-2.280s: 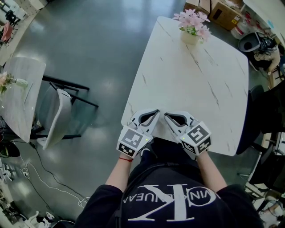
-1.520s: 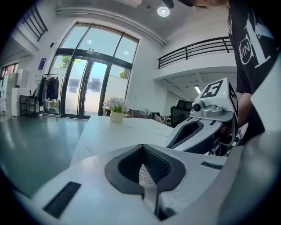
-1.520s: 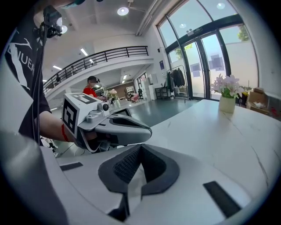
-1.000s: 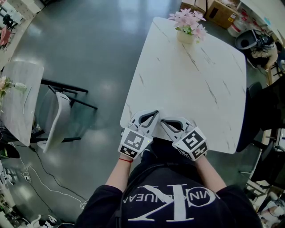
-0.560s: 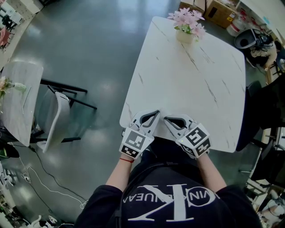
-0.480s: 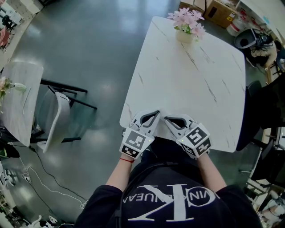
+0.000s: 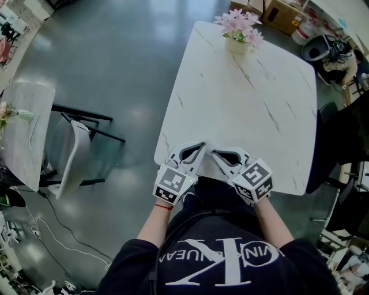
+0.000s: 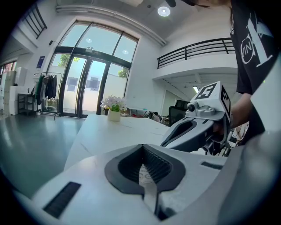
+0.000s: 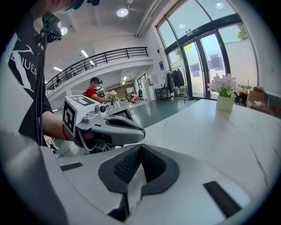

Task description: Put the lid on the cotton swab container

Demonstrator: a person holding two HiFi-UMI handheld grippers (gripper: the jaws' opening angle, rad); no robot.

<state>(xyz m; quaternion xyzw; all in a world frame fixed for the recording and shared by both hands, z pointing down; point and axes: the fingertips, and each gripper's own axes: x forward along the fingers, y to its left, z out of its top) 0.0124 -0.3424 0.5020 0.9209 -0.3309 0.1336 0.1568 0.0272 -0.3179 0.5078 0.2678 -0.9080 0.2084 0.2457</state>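
Observation:
Neither a cotton swab container nor a lid shows in any view. My left gripper (image 7: 201,144) and right gripper (image 7: 214,152) sit side by side at the near edge of the white marble table (image 7: 248,98), their tips angled toward each other. Both are shut with nothing between the jaws. In the left gripper view my own jaws (image 8: 142,147) are pressed together, and the right gripper (image 8: 193,129) lies just to their right. The right gripper view shows its jaws (image 9: 139,147) together too, with the left gripper (image 9: 112,126) close on the left.
A pot of pink flowers (image 7: 237,31) stands at the table's far end. Left of the table are a white chair (image 7: 78,150) and a second marble table (image 7: 23,127) on grey floor. Cardboard boxes (image 7: 282,14) lie beyond, and a dark chair (image 7: 340,138) is at the right.
Both grippers stay shut at the near table edge. Only the head view has drifted slightly.

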